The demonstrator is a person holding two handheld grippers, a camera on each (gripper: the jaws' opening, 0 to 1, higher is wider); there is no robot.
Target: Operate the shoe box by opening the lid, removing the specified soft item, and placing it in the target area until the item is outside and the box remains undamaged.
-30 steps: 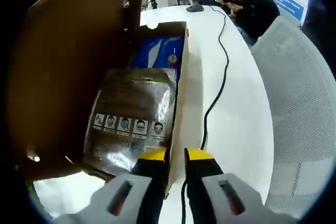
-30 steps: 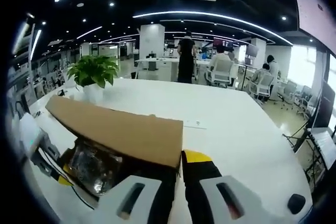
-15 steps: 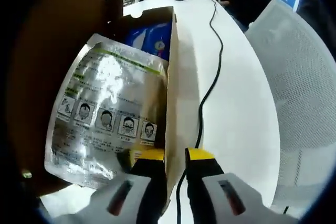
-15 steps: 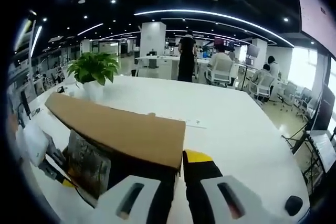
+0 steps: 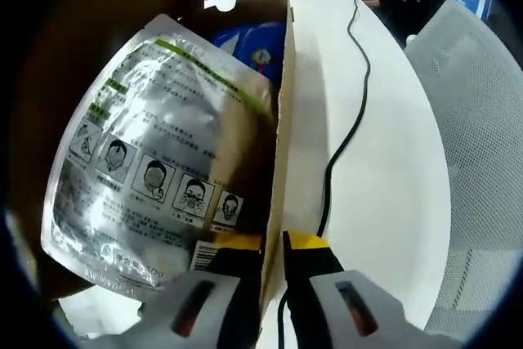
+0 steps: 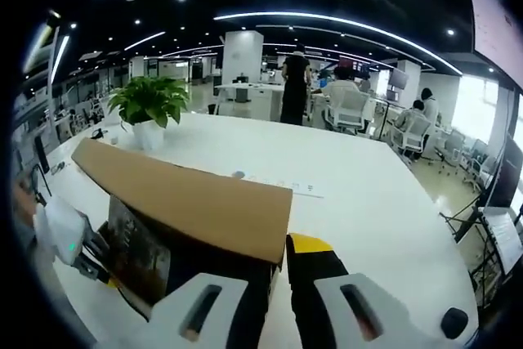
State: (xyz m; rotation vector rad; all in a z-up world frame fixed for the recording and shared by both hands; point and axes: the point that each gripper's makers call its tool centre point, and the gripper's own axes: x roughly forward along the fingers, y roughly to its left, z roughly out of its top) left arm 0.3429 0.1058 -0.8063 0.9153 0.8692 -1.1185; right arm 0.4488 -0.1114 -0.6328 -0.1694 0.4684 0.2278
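Lifting foil pouch (image 5: 155, 161) up out of the shoe box (image 5: 282, 132) — it lay flat a second ago. Left gripper (image 5: 261, 244) fingers clenched on its near corner; right gripper (image 6: 278, 255) clamps the lid (image 6: 188, 202) open. Next — the surface (image 5: 384, 153).

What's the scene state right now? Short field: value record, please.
setting: white table in an open office
box: cardboard shoe box, lid open and raised
item: silver foil pouch with printed mask pictograms, tilted up, partly out of the box
also in box: blue packet under the pouch
left tool: jaws close together astride the box's side wall, beside the pouch's lower corner
right tool: at the lid's edge; grip unclear
other: black cable on the table, potted plant, white mesh chair
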